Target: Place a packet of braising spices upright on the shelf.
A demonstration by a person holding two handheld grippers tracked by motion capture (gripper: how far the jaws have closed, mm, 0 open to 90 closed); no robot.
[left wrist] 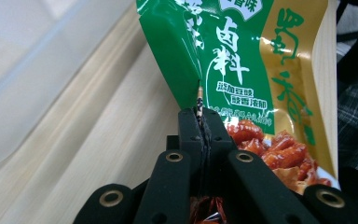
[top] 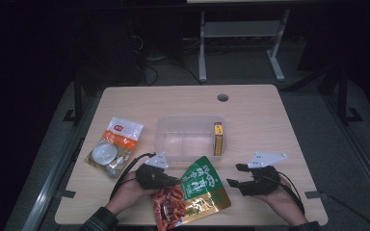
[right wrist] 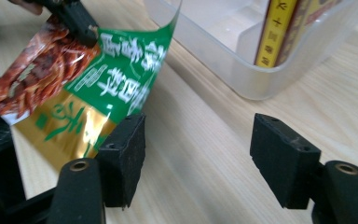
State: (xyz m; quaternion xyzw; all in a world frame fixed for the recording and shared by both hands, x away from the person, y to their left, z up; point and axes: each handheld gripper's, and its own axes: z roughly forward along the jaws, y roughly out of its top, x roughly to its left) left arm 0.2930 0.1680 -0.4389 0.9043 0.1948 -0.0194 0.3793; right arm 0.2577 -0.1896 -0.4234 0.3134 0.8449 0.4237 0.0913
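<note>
Green, gold and red, the snack pouch hangs over the near edge of the counter, just in front of the clear plastic bin, and its top corner is lifted toward the bin wall. The left gripper has its fingers pressed together on the left side seam of the pouch, as the left gripper view shows with the thin edge of the foil caught between the two black pads. The right gripper rests to the right of the pouch with its fingers spread wide and nothing between them; bare wood lies between it and the pouch, and also between it and the bin. Inside the bin a yellow box stands upright against the right wall. A second packet, white and orange with a round white shape, lies near the left edge of the counter, well apart from the hands. The counter is pale wood with a round cable hole near the far edge. Around it the room is dark, with grey floor and a metal frame behind.
</note>
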